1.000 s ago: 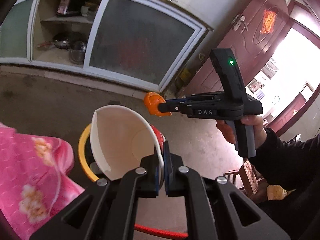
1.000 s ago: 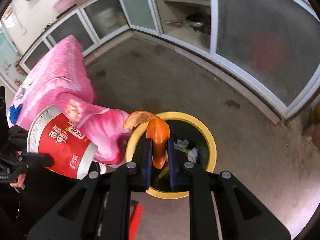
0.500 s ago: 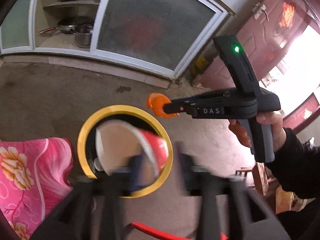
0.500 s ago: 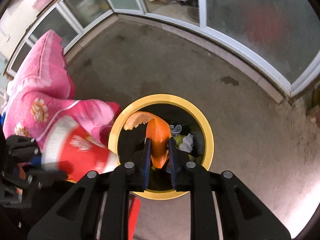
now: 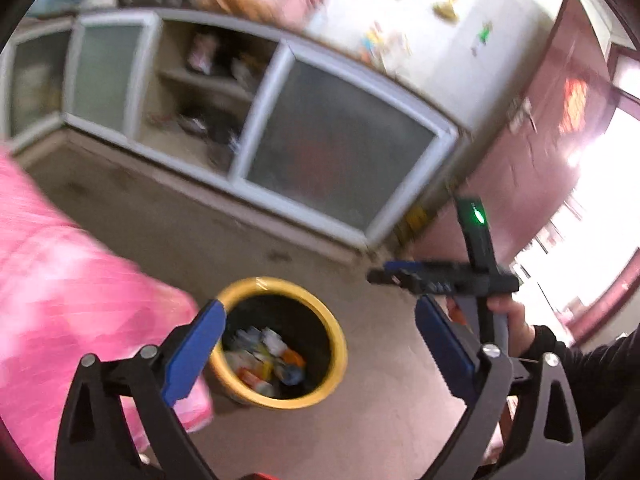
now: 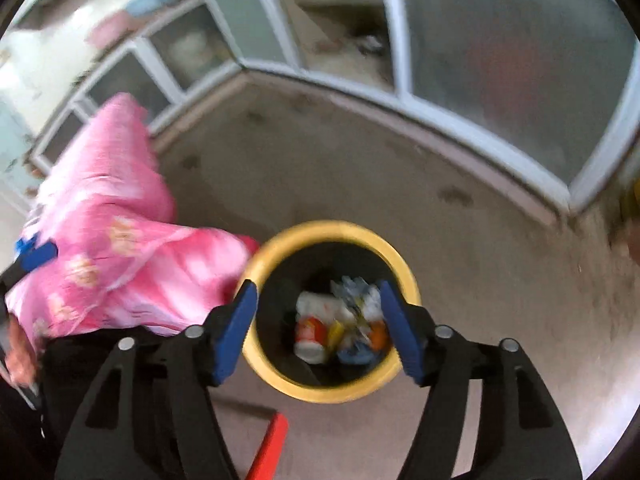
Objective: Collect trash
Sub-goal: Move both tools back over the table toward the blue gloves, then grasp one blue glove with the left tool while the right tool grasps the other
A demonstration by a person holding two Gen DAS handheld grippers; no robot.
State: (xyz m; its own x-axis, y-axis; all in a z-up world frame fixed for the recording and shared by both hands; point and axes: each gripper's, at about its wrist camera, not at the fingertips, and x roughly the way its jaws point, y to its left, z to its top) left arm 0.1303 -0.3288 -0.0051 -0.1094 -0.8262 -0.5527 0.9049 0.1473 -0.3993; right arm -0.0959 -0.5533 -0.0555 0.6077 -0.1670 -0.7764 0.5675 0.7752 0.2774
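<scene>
A: Trash is lying at the bottom of the yellow-rimmed bin point(image 6: 404, 276), which is standing on the floor point(image 6: 360, 184) just beside the pink quilt point(image 6: 120, 240).

B: What is showing inside it?

A: A red and white cup point(image 6: 310, 330) is lying on its side among crumpled wrappers, and something orange point(image 6: 378, 334) is sitting near it. The blur is hiding the rest.

B: And the left tool point(image 5: 320, 344)?

A: It is hanging above the bin with its jaws opening wide; the blue pads point(image 5: 192, 352) are gripping nothing, and only the bin is showing in the gap.

B: The right tool point(image 6: 320, 328)?

A: Its jaws are opening too, with nothing between them, and it is pointing down into the bin's mouth. From the left wrist it point(image 5: 380, 276) is appearing side-on, with a hand point(image 5: 514, 326) in a dark sleeve holding its grip and a green light glowing on top.

B: Anything behind?

A: Cabinets with frosted sliding panels point(image 5: 340, 152) are running along the wall, and a reddish door point(image 5: 560, 120) is standing to the right.
</scene>
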